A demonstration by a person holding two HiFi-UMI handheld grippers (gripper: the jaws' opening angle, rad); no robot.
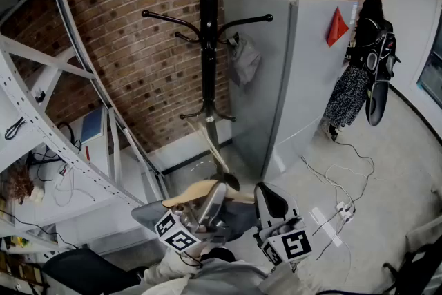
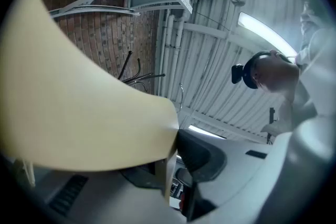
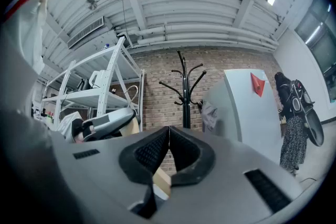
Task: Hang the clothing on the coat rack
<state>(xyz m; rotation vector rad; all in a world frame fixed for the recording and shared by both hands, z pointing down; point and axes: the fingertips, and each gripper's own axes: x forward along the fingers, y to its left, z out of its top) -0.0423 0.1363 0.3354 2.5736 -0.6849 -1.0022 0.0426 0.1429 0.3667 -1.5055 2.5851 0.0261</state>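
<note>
Below a black metal coat rack with a crumpled grey garment on one hook, the left hand-held gripper holds a pale wooden clothes hanger, just beside the right hand-held gripper.

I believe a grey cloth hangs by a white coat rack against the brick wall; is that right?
Not quite: the coat rack is black, as the head view shows; the grey cloth and brick wall are as you say.

1. The coat rack is showing black against a red-brown brick wall.
2. The hanger is showing pale beige.
3. A cabinet is showing grey, bearing a red triangle.
</note>
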